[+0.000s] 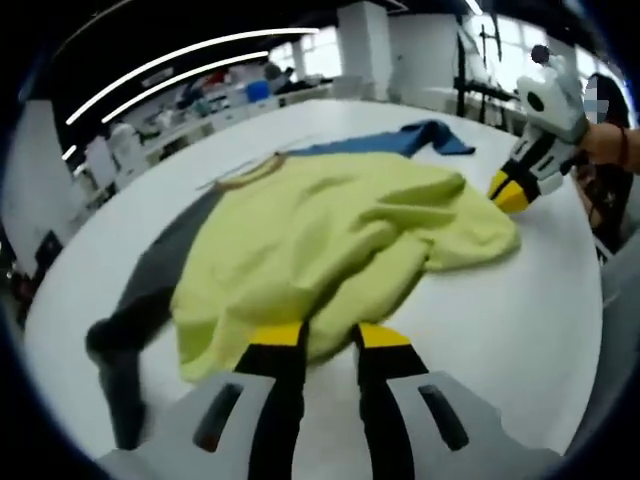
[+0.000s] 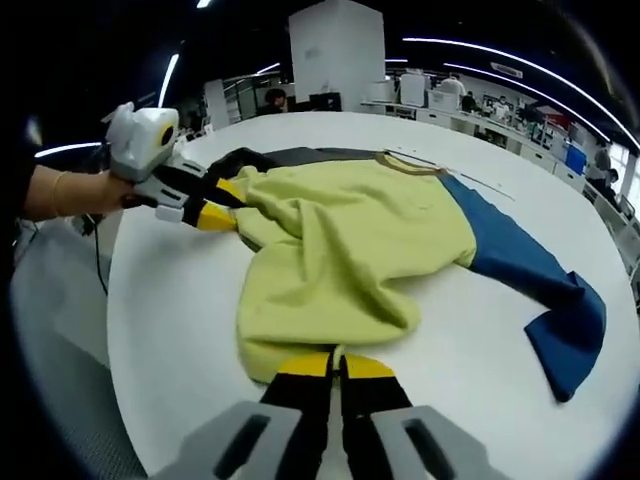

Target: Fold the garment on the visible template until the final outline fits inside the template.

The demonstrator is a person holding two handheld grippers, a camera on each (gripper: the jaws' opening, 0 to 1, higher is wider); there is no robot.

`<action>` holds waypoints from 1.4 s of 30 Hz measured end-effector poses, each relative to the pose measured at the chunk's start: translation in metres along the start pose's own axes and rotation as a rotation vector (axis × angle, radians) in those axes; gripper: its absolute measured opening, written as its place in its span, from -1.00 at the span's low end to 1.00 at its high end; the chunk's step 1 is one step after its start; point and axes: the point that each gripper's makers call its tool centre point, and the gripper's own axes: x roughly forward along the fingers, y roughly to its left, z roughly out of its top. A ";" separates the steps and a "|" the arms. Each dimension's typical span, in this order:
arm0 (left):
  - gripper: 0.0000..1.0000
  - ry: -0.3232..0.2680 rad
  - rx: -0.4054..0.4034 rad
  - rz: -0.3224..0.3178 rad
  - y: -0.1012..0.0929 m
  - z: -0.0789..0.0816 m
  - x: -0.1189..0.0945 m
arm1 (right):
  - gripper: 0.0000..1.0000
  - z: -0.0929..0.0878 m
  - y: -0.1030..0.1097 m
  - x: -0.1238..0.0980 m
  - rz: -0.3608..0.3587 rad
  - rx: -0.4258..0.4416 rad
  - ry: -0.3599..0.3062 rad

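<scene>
A sweatshirt with a yellow-green body (image 1: 330,230) (image 2: 350,240) lies crumpled on the white table (image 1: 520,330) (image 2: 180,300). Its dark grey sleeve (image 1: 130,310) (image 2: 300,155) and blue sleeve (image 1: 430,135) (image 2: 530,270) stretch out to opposite sides, and a tan collar (image 1: 250,172) (image 2: 410,163) sits on the far side. My left gripper (image 1: 330,335) (image 2: 225,204) is at the hem by the grey sleeve, jaws apart with the cloth edge between them. At the hem on the blue-sleeve side, my right gripper (image 2: 337,365) (image 1: 505,192) has its jaws pressed together on the cloth.
A thin dark line (image 2: 470,180) runs across the table beyond the collar. A person's hand (image 2: 60,190) (image 1: 605,140) holds each gripper off the table's edge. Workbenches and a white pillar (image 2: 335,55) stand in the background.
</scene>
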 end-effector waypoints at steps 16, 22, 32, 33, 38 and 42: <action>-0.98 -0.082 0.027 -0.017 0.013 0.056 -0.017 | -1.00 0.002 -0.003 -0.020 -0.020 0.030 -0.011; -0.98 -0.137 0.045 0.013 0.028 0.094 -0.005 | -1.00 0.001 -0.005 -0.030 -0.044 0.042 -0.006; -1.00 -0.135 0.066 0.024 0.046 0.126 0.043 | -1.00 0.006 -0.026 -0.040 -0.144 0.113 -0.047; -1.00 -0.130 0.061 0.022 0.048 0.126 0.049 | -1.00 0.006 -0.027 -0.041 -0.150 0.115 -0.048; -1.00 -0.112 0.035 0.015 0.051 0.121 0.068 | -1.00 0.003 -0.034 -0.039 -0.170 0.131 -0.036; -1.00 -0.097 0.009 0.008 0.052 0.116 0.081 | -1.00 0.001 -0.034 -0.036 -0.167 0.131 -0.029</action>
